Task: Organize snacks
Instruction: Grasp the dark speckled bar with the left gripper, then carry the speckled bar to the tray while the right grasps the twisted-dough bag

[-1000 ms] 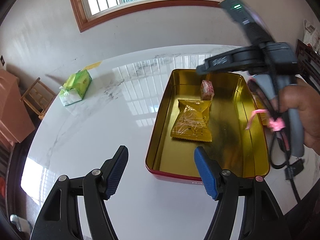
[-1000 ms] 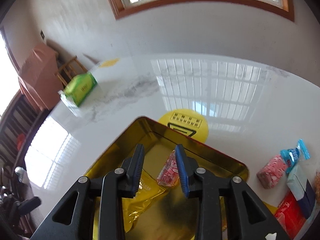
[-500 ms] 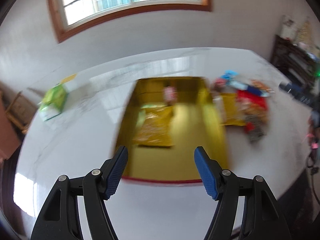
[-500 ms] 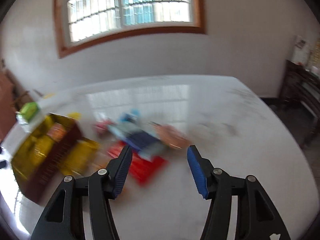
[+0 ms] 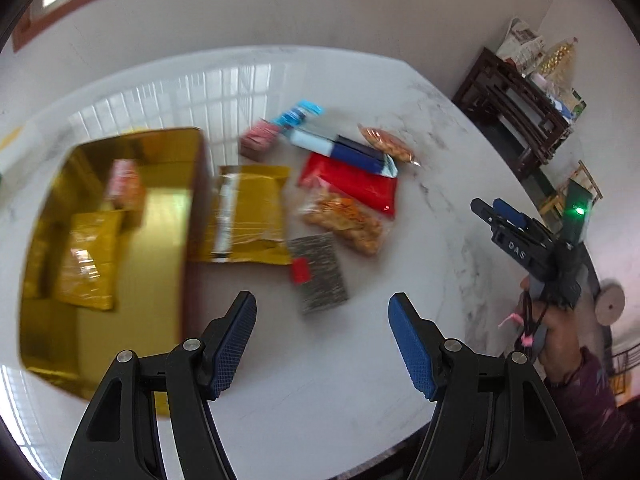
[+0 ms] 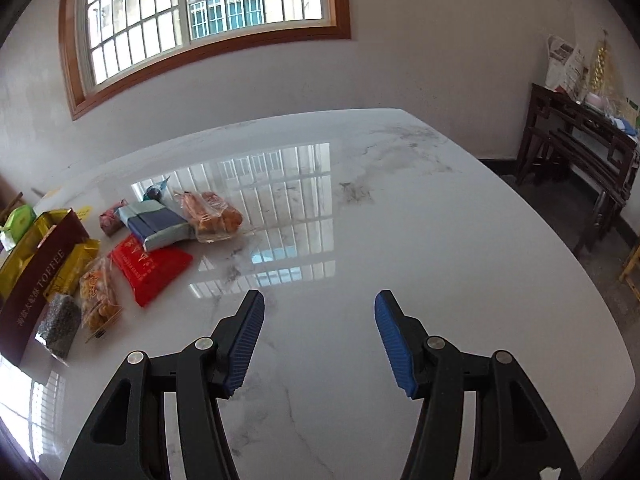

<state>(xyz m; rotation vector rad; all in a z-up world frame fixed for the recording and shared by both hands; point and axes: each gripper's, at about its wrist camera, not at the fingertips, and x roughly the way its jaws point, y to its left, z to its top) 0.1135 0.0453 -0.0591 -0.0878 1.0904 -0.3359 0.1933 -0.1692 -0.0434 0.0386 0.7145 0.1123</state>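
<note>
A gold tin [image 5: 168, 148] with a dark red outside [image 6: 36, 288] sits on the white marble table and holds a yellow packet [image 5: 90, 260] and a small pink snack [image 5: 124, 186]. To its right lie loose snacks: a gold bag [image 5: 248, 212], a red packet [image 5: 352, 182], a blue-and-white box [image 5: 340, 148], orange crackers [image 5: 344, 220], a grey packet [image 5: 318, 272] and a pink sweet [image 5: 258, 142]. My left gripper [image 5: 322, 344] is open and empty, just before the grey packet. My right gripper [image 6: 318, 340] is open and empty over bare table, right of the pile; it also shows in the left wrist view [image 5: 500, 210].
A green tissue pack [image 6: 18, 222] lies beyond the tin at the far left. A dark wooden side table [image 6: 580, 148] with papers stands by the right wall. The table's edge [image 6: 600, 300] curves round on the right. A window [image 6: 200, 12] is in the back wall.
Both grippers have swung right, away from the tin. The right gripper has left the tin, opened wide, and now faces bare table. The left gripper now faces the loose snack pile.
</note>
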